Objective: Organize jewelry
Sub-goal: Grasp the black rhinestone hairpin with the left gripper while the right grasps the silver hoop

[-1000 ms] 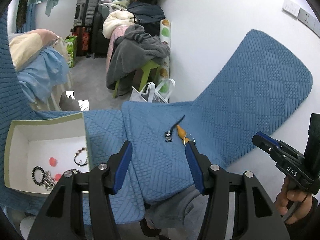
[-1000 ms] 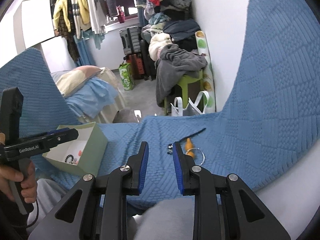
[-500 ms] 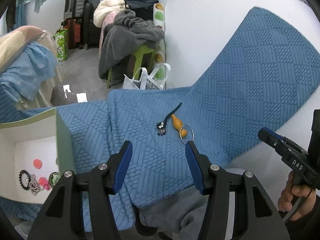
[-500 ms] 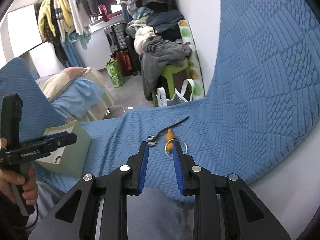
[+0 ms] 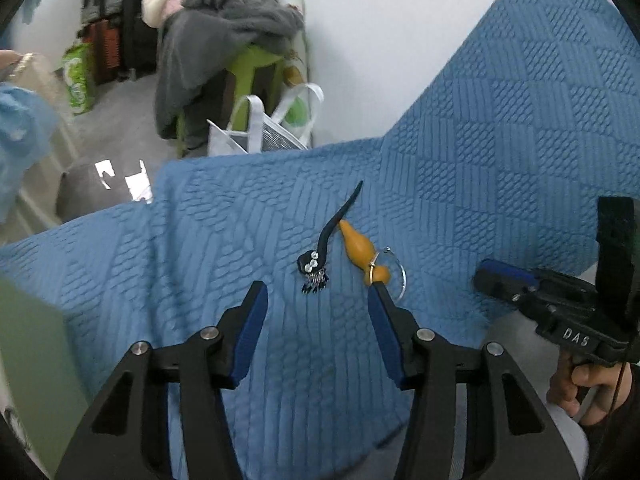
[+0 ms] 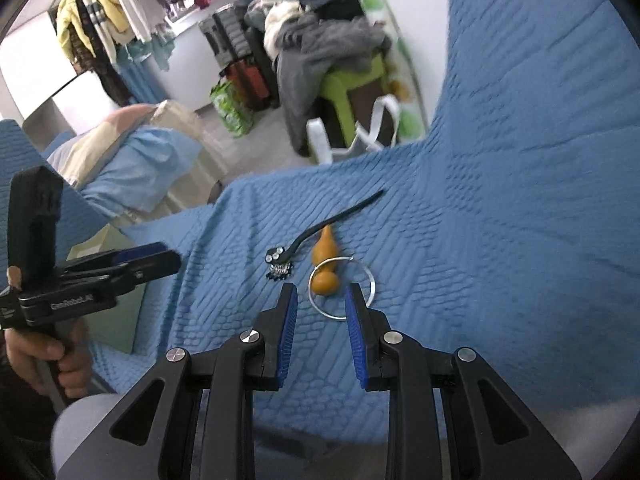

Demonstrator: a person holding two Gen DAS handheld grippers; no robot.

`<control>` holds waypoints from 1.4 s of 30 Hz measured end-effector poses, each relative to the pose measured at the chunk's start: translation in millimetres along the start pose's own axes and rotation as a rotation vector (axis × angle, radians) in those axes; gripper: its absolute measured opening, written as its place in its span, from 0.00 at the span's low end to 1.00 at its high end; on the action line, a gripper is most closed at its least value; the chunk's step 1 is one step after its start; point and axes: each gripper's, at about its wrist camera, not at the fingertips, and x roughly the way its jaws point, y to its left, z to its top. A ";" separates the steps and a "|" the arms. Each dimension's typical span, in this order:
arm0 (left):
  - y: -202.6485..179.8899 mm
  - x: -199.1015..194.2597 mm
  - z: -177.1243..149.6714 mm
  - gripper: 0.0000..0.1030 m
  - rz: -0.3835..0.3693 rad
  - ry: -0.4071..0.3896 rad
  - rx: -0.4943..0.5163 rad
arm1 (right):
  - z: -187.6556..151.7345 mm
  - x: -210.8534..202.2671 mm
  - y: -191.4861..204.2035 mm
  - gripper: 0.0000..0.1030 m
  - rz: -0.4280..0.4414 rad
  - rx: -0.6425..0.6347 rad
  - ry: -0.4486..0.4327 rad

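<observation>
Two pieces lie on the blue quilt: a black hairpin [image 6: 308, 240] and an orange gourd pendant [image 6: 325, 264] with thin wire ring [image 6: 342, 290]. Light, small, slippery; grip the gourd's waist. Right tongs [image 6: 320, 300] narrow, empty; left tongs [image 5: 318, 300] half-spread, empty.

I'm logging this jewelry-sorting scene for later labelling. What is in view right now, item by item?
hairpin: one, black with beaded dangles, on the quilt
gourd charm: one, orange, beside the hairpin
ring: one, silver hoop, threaded on the gourd charm
quilt: one, blue, under the jewelry
box: one, pale green, at the quilt's left edge
stool: one, green, piled with grey clothes
tote bag: one, white, on the floor behind the quilt
left gripper: black with blue pads, open over the hairpin
right gripper: narrow gap, empty, at the ring
hands: two, gripping the handles
</observation>
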 end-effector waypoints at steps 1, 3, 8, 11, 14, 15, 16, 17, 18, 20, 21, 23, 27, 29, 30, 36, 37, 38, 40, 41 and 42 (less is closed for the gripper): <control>1.9 8.7 1.9 0.49 -0.010 0.007 0.002 | 1.9 11.7 -0.3 0.22 0.013 -0.003 0.020; 6.2 25.9 5.1 0.48 -0.034 0.023 0.004 | 3.6 31.9 -3.0 0.22 0.026 -0.002 0.051; 14.4 58.0 11.4 0.46 -0.072 0.053 0.007 | 11.8 71.8 -9.2 0.23 0.053 0.034 0.103; 16.1 69.1 14.1 0.45 -0.082 0.064 0.023 | 15.0 85.6 -11.9 0.24 0.036 0.043 0.131; 18.1 74.4 15.5 0.45 -0.089 0.071 0.030 | 18.4 94.3 -13.4 0.24 0.018 0.054 0.147; 18.7 74.3 15.5 0.45 -0.091 0.071 0.032 | 19.8 96.6 -14.6 0.24 0.026 0.059 0.150; 19.1 75.0 16.0 0.45 -0.092 0.072 0.035 | 20.9 98.4 -14.6 0.24 0.030 0.060 0.152; 19.8 75.7 16.1 0.45 -0.091 0.073 0.036 | 21.9 100.4 -13.2 0.24 0.025 0.053 0.155; 20.3 76.6 16.3 0.45 -0.092 0.076 0.038 | 22.8 102.5 -11.8 0.24 0.022 0.046 0.159; 20.2 79.1 16.2 0.45 -0.091 0.080 0.045 | 23.6 107.8 -9.8 0.24 0.011 0.033 0.171; 20.4 80.3 16.0 0.45 -0.091 0.081 0.049 | 23.1 111.1 -8.6 0.24 -0.003 0.023 0.182; 19.4 82.4 16.0 0.45 -0.092 0.084 0.050 | 23.7 112.5 -7.2 0.24 -0.021 0.008 0.182; 16.5 87.1 16.7 0.45 -0.094 0.089 0.069 | 25.7 110.8 -5.2 0.20 -0.043 -0.017 0.173; 14.1 90.5 16.8 0.45 -0.089 0.093 0.081 | 25.6 105.5 -4.0 0.18 -0.057 -0.031 0.163; 13.1 92.4 16.7 0.44 -0.088 0.097 0.086 | 25.6 105.1 -4.5 0.16 -0.054 -0.028 0.161; 3.9 101.0 14.7 0.40 -0.045 0.107 0.142 | 24.8 95.9 -7.6 0.06 -0.055 -0.030 0.152; 2.5 101.9 14.7 0.40 -0.041 0.107 0.150 | 25.0 93.9 -8.3 0.03 -0.050 -0.022 0.155; 0.7 102.9 15.2 0.39 -0.036 0.107 0.157 | 24.9 91.8 -8.6 0.02 -0.067 -0.025 0.151; -3.5 105.5 14.7 0.29 -0.011 0.105 0.176 | 23.3 93.4 -11.2 0.03 -0.067 -0.016 0.160; -5.8 106.6 14.2 0.25 0.005 0.105 0.191 | 22.2 95.0 -12.8 0.03 -0.063 -0.007 0.165; -7.7 107.0 13.8 0.25 0.016 0.102 0.204 | 21.5 96.0 -12.7 0.03 -0.063 -0.008 0.168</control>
